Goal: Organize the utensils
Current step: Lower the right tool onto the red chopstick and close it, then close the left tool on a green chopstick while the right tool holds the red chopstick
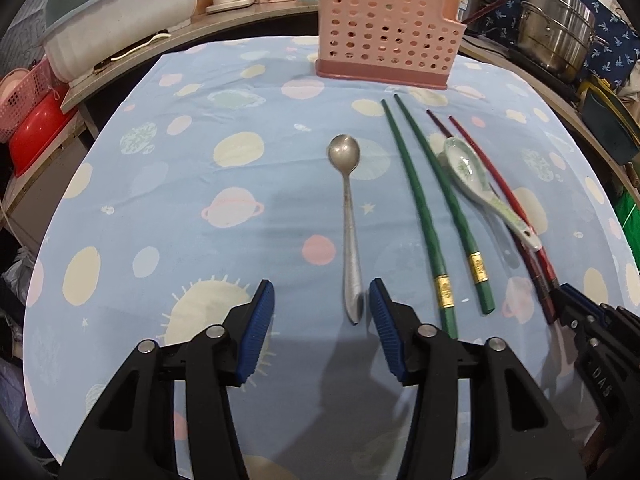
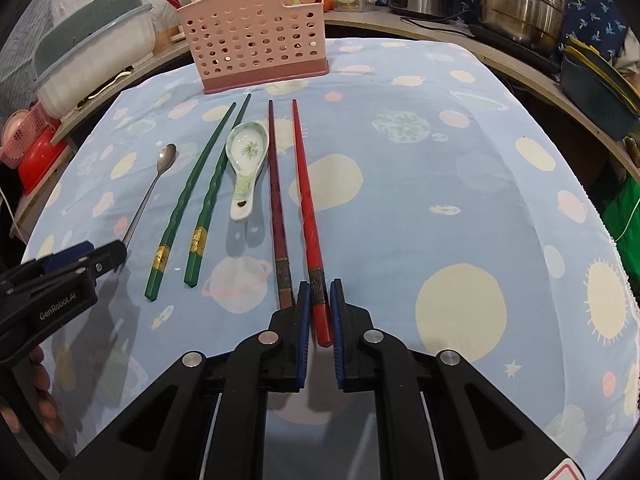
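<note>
A pink perforated holder (image 1: 388,28) (image 2: 256,40) stands at the far side of the blue planet-print cloth (image 1: 200,240). A metal spoon (image 1: 348,216) lies lengthwise, and its handle end sits between the jaws of my left gripper (image 1: 320,284), close to the right pad. The jaws are open and not pressing. Right of the spoon lie two green chopsticks (image 1: 424,208) (image 2: 192,192), a ceramic spoon (image 2: 246,148) and a dark red chopstick (image 2: 276,184). My right gripper (image 2: 320,286) is shut on the near end of the bright red chopstick (image 2: 306,200), which rests on the cloth.
A white basin with a teal rim (image 1: 120,12) and a red bowl (image 1: 36,136) sit at the left. Steel pots (image 1: 560,32) (image 2: 520,0) stand on the counter at the back right. The cloth's right half (image 2: 480,200) holds no utensils.
</note>
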The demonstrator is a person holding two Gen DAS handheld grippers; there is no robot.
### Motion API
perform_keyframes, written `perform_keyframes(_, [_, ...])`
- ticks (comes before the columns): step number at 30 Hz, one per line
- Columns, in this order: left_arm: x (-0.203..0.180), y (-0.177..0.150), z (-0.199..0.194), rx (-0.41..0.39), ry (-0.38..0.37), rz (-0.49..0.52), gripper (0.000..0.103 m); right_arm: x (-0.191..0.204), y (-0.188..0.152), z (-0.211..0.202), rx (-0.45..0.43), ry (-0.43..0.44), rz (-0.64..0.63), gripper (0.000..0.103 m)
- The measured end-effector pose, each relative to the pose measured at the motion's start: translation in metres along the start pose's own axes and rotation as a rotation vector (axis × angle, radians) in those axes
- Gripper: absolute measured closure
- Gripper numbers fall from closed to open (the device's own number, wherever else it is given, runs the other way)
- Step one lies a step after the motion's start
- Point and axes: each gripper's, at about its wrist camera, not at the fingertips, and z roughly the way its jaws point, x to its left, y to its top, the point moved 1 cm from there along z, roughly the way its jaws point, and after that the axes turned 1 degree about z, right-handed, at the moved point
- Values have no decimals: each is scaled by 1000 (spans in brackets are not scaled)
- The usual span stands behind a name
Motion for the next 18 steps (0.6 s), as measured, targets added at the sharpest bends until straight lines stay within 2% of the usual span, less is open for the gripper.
perform_keyframes(4, [4, -5, 0, -1, -12, -4, 62, 0, 1, 0, 6, 3, 4, 95])
perform_keyframes(9, [2, -5, -1, -11, -24, 5, 71, -1, 2, -1, 12, 20, 24, 95])
perform_keyframes(13, [6, -2, -1, -8, -64, -26, 72, -2, 2, -3, 11, 25, 34, 96])
perform_keyframes(18, [4, 2, -4, -13, -78, -32, 72, -3, 2, -3, 9, 29, 39, 96])
